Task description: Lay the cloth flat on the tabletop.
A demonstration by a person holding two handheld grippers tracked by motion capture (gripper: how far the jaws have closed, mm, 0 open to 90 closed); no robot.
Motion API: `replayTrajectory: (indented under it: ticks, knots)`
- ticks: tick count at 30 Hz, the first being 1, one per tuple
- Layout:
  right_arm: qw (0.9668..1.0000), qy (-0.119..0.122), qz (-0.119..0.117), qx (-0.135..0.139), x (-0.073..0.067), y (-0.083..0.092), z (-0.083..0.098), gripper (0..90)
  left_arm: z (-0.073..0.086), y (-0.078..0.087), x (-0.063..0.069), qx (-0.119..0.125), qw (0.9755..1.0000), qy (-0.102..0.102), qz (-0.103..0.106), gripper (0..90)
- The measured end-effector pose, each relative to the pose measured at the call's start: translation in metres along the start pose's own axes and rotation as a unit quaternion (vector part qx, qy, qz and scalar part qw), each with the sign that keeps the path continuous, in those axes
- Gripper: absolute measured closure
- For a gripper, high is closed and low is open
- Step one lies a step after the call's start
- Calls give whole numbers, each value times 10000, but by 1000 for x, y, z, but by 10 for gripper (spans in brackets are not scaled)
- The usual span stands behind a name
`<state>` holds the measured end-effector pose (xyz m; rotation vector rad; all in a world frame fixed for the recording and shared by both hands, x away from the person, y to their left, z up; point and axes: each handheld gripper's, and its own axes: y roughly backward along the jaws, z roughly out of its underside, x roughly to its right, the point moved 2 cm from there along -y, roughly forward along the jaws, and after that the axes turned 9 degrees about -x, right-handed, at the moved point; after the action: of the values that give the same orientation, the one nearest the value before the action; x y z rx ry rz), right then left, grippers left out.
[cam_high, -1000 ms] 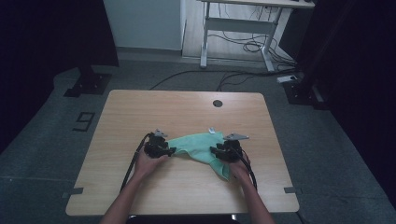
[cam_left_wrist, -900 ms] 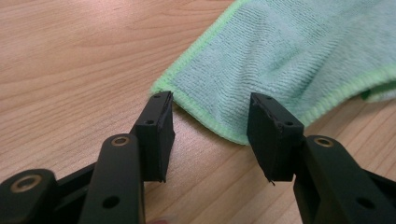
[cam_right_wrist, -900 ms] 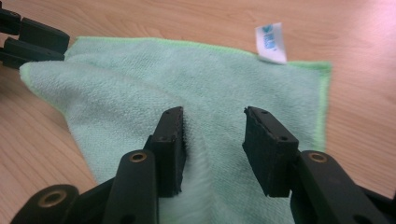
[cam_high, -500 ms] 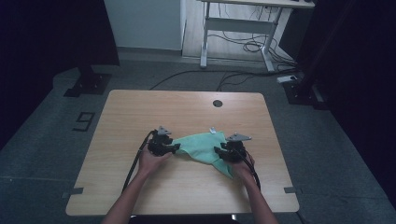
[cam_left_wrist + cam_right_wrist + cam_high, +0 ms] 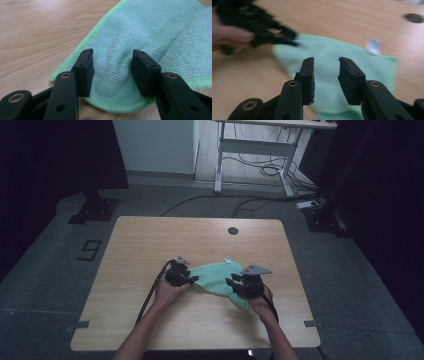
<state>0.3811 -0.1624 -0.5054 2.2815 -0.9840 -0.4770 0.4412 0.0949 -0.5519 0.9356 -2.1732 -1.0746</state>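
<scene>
Now, item: green cloth [image 5: 215, 277], flat on the surface [image 5: 150, 245] between both hands. Right gripper [image 5: 239, 284]: lifted since a second ago, fingers just narrowing yet parted, nothing between them, cloth below, so likely regrasping. Left gripper [image 5: 112, 72]: fingers half-open, straddling a raised fold near the cloth's hem without pinching it.

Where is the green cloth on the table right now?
In the high view the cloth lies on the near half of the table, right of centre, between the left gripper and right gripper.
</scene>
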Motion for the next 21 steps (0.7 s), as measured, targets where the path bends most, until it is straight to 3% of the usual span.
replayTrajectory:
  ticks: [1,3,5,10,16,21]
  knots:
    - [10000,0,0,0,0,0,0,649,0,0,0,0,10000,0,0,524]
    - [9996,204,-116,-127,-13,-4,1,645,0,0,1,-12,10000,3,-16,524]
    - [9986,371,-114,-363,-23,-18,6,595,1,1,1,-25,10000,-5,-42,523]
    - [9972,349,-7,-661,-20,-43,13,558,1,1,1,-44,10000,-22,-40,523]
    - [9959,364,50,-822,-19,-55,16,519,2,2,0,-25,10000,0,7,524]
    - [9933,663,215,-924,-24,-59,21,522,2,2,0,-23,10000,22,16,524]
